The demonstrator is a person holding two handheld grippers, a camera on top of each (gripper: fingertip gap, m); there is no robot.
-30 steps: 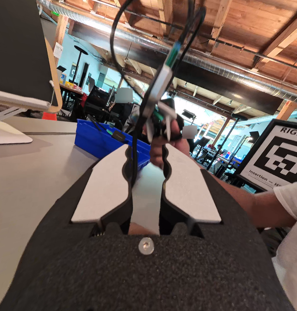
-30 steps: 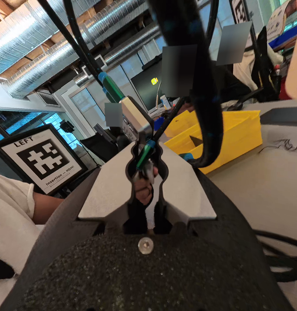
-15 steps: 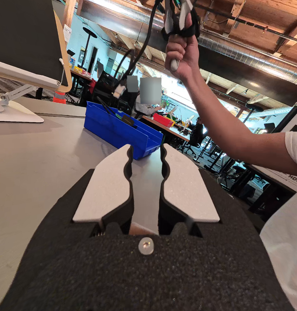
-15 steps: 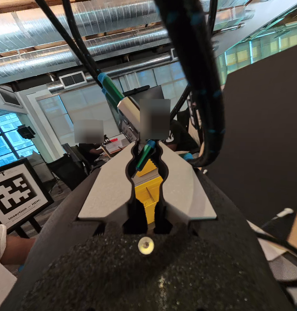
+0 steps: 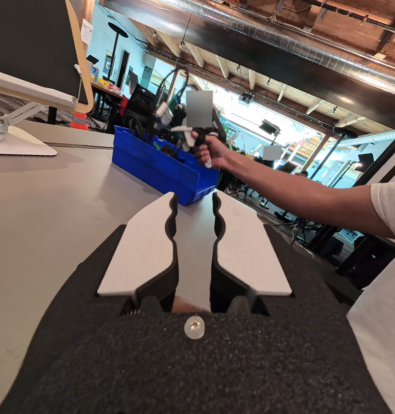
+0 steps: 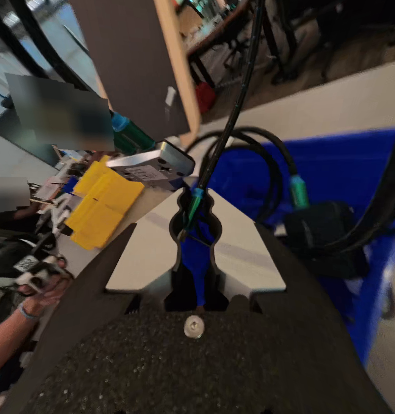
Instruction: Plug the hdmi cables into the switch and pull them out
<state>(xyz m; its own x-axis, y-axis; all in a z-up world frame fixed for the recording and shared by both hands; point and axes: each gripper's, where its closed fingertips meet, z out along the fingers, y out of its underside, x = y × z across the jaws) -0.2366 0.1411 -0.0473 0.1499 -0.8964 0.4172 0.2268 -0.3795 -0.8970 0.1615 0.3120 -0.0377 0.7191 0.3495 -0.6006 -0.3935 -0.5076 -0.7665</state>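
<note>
My right gripper [image 6: 195,192] is shut on a green HDMI plug [image 6: 194,207] whose black cable runs upward. The silver switch [image 6: 151,167] hangs just past the fingertips, with further green plugs [image 6: 131,136] in its far end. This sits over the blue bin [image 6: 340,161], which holds another green plug [image 6: 299,192] and coiled black cables. In the left wrist view the right gripper [image 5: 187,136] holds the switch [image 5: 163,112] above the blue bin [image 5: 160,172]. My left gripper [image 5: 194,197] is open and empty, low over the grey table [image 5: 57,212].
A yellow bin [image 6: 102,201] stands on the table beyond the switch. A white monitor stand [image 5: 19,143] and a dark panel with a wooden edge [image 5: 80,56] are at the left. The person's arm [image 5: 293,201] reaches across from the right. A black box [image 6: 322,235] lies in the blue bin.
The right gripper has come down from high overhead to just above the blue bin, carrying the plug, switch and cables. The left gripper has stayed open and has barely moved.
</note>
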